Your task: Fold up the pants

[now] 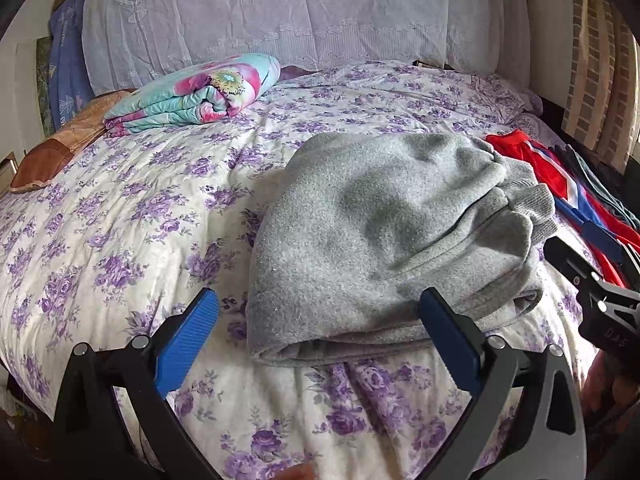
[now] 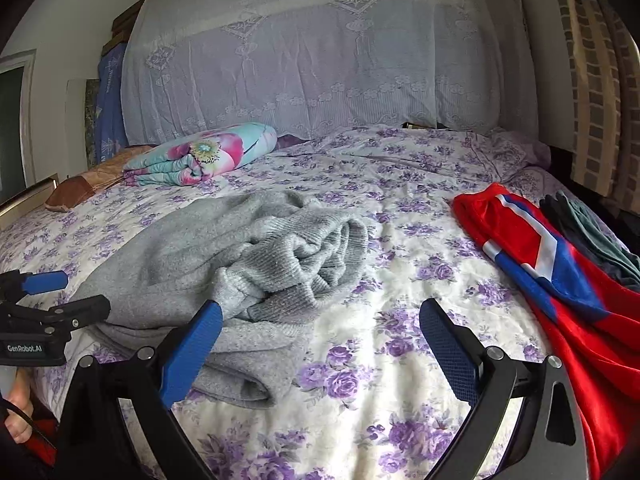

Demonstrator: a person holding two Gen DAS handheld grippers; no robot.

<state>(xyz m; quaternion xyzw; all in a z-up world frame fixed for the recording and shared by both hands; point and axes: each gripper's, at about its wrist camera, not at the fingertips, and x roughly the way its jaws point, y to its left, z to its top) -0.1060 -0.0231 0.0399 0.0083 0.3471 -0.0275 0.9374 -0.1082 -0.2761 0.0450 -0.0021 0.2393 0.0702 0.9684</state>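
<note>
Folded grey pants (image 1: 384, 232), cuffs toward red garment (image 1: 552, 184)

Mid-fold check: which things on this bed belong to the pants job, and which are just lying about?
Job: grey pants, left gripper, right gripper.
Lying about: red and blue garment, dark garment, folded floral quilt, brown pillow.

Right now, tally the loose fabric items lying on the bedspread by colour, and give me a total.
Grey: 1, the folded grey sweatpants
Red with blue and white: 1, the red garment
Dark grey-green: 1, the dark garment
Turquoise and pink floral: 1, the folded quilt
Brown: 1, the brown pillow
Total: 5
</note>
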